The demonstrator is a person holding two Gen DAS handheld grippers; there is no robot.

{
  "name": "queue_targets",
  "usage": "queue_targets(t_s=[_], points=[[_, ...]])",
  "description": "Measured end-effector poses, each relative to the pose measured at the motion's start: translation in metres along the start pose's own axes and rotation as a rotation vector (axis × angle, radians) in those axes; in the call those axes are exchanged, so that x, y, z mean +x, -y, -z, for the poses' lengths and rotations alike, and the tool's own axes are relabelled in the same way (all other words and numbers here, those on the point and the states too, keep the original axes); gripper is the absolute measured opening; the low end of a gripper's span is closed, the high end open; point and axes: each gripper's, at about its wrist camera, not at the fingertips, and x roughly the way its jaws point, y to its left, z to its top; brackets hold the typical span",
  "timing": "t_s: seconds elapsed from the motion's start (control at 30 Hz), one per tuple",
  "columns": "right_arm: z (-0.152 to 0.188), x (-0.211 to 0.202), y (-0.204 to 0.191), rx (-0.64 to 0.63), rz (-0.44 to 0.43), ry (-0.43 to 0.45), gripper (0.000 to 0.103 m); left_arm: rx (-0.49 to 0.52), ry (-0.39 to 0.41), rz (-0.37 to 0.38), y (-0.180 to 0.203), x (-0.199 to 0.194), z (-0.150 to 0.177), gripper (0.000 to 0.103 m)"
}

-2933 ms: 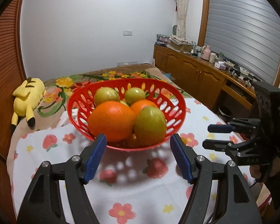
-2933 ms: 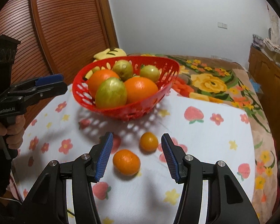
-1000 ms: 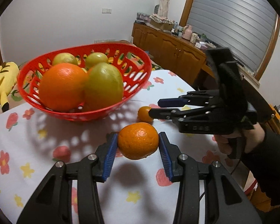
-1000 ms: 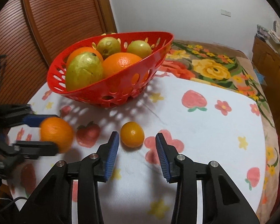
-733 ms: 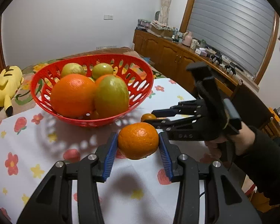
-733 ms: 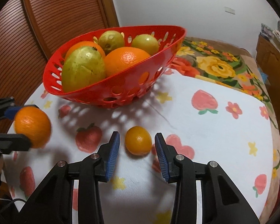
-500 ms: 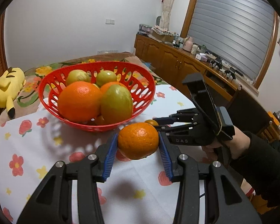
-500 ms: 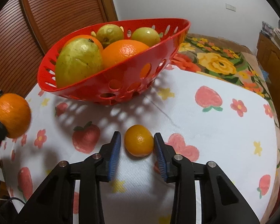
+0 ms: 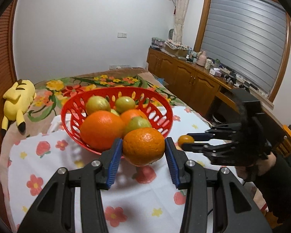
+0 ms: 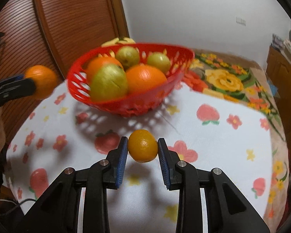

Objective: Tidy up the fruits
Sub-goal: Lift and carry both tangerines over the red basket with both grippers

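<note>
Red perforated plastic basket [image 10: 176, 81] heaped with oranges, green fruit fills frame centre, blocking straight path. Flowered white cloth on bench [image 10: 213, 141] bare lower right, lower left. Yellow plush toy [image 9: 17, 101] far left.

Plain white wall [image 9: 83, 29] at the back, with a light switch plate [image 9: 122, 35] and a low row of sockets; ribbed brown wooden panelling [image 10: 71, 17] covers the adjoining side. Window with a wooden frame, grey slatted blind [image 9: 246, 38] lowered, pale curtain [image 9: 181, 9] hanging at its edge; below it a long wooden cabinet [image 9: 186, 81] whose top is cluttered with small items too small to identify. Worktop under a white cloth [image 9: 141, 198] printed with strawberries and flowers, a floral blanket [image 9: 83, 85] beyond it, yellow plush toy [image 9: 17, 101] lying by the panelling; lighting even, indoor.
</note>
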Motion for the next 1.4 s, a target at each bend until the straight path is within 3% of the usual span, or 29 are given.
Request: queue_targets(t_s=[0.4, 1.4], points=[[-0.041, -0.022, -0.013, -0.064, 0.0, 0.093, 0.03, -0.004, 0.034, -0.037, -0.021, 0.005, -0.02, 0.042], [-0.082, 0.038, 0.0, -0.101, 0.001, 0.051, 0.03, -0.064, -0.009, -0.161, -0.094, 0.07, -0.05, 0.043]])
